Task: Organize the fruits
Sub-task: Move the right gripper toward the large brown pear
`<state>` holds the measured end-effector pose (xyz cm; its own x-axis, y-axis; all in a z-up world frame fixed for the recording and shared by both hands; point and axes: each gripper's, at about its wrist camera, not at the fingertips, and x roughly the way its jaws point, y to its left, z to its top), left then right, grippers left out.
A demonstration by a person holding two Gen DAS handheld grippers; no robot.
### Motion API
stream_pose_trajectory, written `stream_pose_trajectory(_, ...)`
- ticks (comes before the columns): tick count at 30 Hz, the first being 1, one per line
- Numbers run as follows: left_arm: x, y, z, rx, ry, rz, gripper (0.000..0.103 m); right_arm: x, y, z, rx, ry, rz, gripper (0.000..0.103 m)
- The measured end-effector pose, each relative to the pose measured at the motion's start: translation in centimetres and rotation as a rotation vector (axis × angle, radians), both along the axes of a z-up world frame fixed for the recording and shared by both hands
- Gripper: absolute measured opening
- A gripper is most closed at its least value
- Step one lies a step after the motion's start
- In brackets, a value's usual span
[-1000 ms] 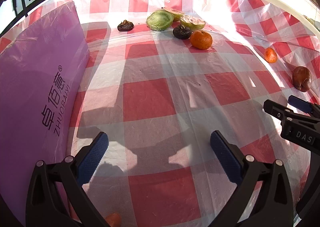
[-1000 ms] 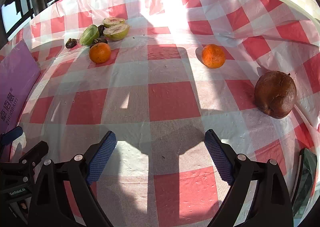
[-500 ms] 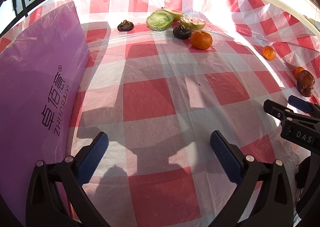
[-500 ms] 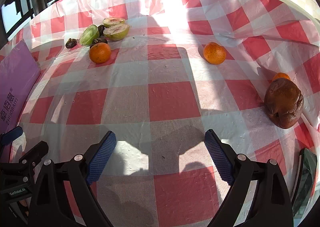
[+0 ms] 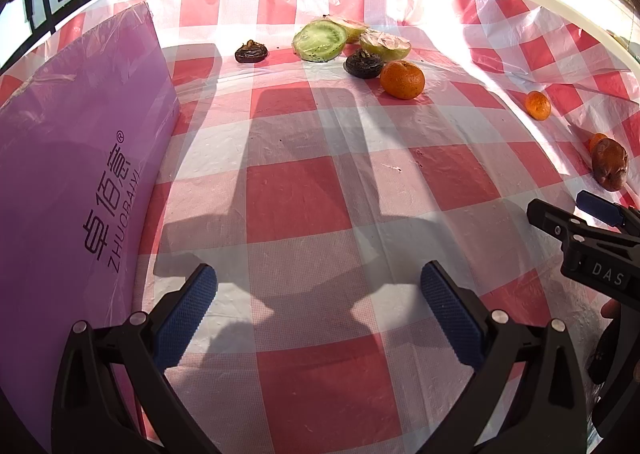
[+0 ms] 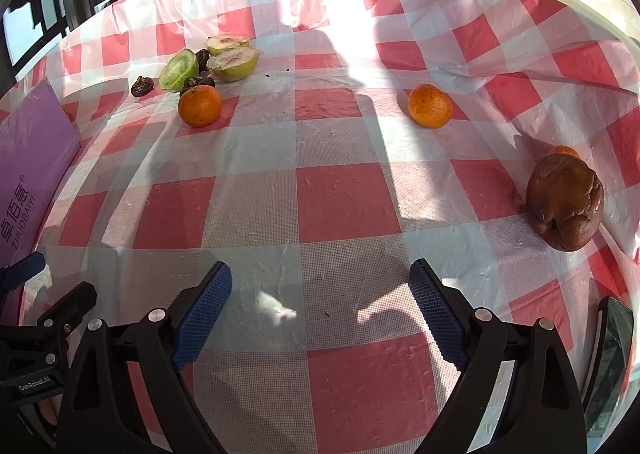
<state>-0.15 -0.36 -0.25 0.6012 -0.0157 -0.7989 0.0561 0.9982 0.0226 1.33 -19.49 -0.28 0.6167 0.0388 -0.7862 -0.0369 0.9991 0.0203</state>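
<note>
In the right wrist view the brown wrinkled fruit (image 6: 565, 201) now lies farther toward 3 o'clock than a second ago and has turned over. A small orange fruit (image 6: 564, 150), hidden before, peeks out just behind it at 12 o'clock. The nearer mandarin (image 6: 430, 105) sits slightly farther toward 2 o'clock.

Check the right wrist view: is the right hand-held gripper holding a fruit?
No, the right hand-held gripper is open with only bare tablecloth between its fingers, and the nearest brown fruit lies apart from it.
</note>
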Motion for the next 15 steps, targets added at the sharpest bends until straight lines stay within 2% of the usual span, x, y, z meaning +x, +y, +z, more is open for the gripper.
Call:
stream_pose_trajectory(6, 0.0, 0.0, 0.0, 0.0, 0.0, 0.0, 0.102, -0.1, -0.1, 0.1, 0.002, -0.001, -0.005, 0.087)
stream_pose_trajectory(9, 0.0, 0.0, 0.0, 0.0, 0.0, 0.0, 0.102, -0.5, -0.5, 0.0, 0.001, -0.002, -0.045, 0.087)
stream_pose_trajectory(15, 0.0, 0.0, 0.0, -0.001, 0.0, 0.001, 0.102, -2.2, -4.5, 0.5, 0.047, -0.052, -0.296, 0.087)
